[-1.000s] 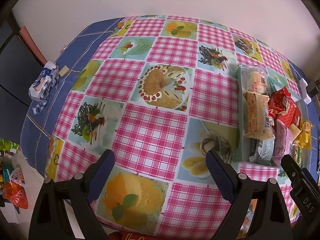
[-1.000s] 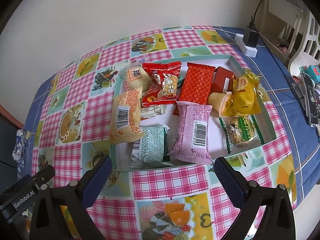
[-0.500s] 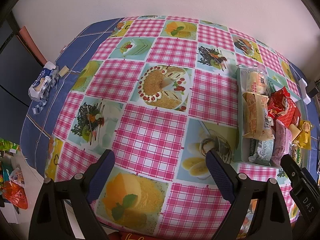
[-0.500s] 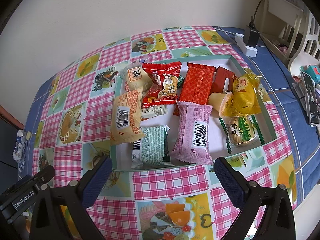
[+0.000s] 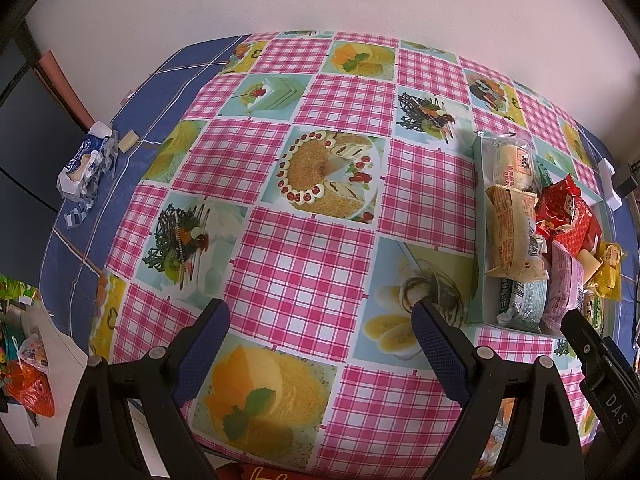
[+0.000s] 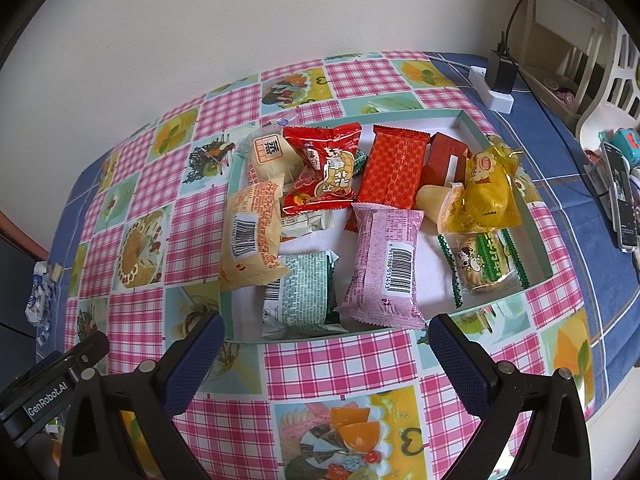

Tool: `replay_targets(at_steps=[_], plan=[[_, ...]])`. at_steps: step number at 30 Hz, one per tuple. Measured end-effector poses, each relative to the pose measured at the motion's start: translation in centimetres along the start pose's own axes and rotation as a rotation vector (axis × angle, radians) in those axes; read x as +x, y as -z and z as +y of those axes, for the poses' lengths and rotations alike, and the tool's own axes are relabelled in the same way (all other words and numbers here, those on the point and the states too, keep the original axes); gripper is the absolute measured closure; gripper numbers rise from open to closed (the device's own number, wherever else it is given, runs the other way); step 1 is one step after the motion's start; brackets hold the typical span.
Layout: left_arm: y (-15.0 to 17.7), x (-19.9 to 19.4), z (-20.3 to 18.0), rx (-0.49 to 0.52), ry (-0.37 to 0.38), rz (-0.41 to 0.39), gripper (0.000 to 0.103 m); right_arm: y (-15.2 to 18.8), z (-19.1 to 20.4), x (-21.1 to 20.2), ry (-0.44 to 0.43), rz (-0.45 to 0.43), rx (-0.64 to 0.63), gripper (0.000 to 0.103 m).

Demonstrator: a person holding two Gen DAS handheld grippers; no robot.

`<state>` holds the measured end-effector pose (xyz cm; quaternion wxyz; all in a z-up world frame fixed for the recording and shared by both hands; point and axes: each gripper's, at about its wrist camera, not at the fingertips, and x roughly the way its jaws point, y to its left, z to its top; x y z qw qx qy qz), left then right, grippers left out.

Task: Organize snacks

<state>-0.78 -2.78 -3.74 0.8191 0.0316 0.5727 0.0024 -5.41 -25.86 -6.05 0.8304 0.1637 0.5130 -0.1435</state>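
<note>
Pink-checked oilcloth printed with cakes and fruit covers the table (image 6: 340,364), a pale wall behind it. Both tools hover above the near edge, and both stand with jaws wide apart and nothing between them.

The right gripper (image 6: 322,336) is much the nearer to the snacks: the shallow tray (image 6: 540,236) lies straight ahead of it, its near wall just beyond the fingertips. Directly past the tips lie the green-and-white packet (image 6: 306,292), ahead and slightly left, and the pink packet (image 6: 386,268), ahead and slightly right, whose long axis runs away from the gripper, barcode up. Left of these, the orange-and-cream bun packet (image 6: 252,236) leans on the tray's left wall, also lengthwise away. Farther off are the red bag (image 6: 324,176), the red-orange bar (image 6: 394,172) and the dark red box (image 6: 444,158); to the far right, the yellow wrapped sweet (image 6: 488,192) and, nearer, the green-edged biscuit pack (image 6: 484,266). A pale bun (image 6: 270,156) fills the far left corner.

The left gripper (image 5: 318,308) faces bare cloth; the same tray (image 5: 478,280) sits off to its right, so a reach from that side would cross sideways.

All the snacks seen already lie inside the tray, though jumbled and overlapping. That fits either a tray being filled or one awaiting sorting; I cannot tell which.
</note>
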Motion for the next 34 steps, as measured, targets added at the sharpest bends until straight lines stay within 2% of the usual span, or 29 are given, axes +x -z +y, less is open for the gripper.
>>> replay_targets(at_steps=[28,34], plan=[[0.08,0.02,-0.32,-0.019,0.004,0.006,0.01,-0.02,-0.06,-0.01,-0.002,0.001,-0.001,0.0],[0.05,-0.69,-0.28,-0.027,0.017,-0.029,0.01,-0.01,-0.07,-0.01,-0.002,0.0,-0.001,0.0]])
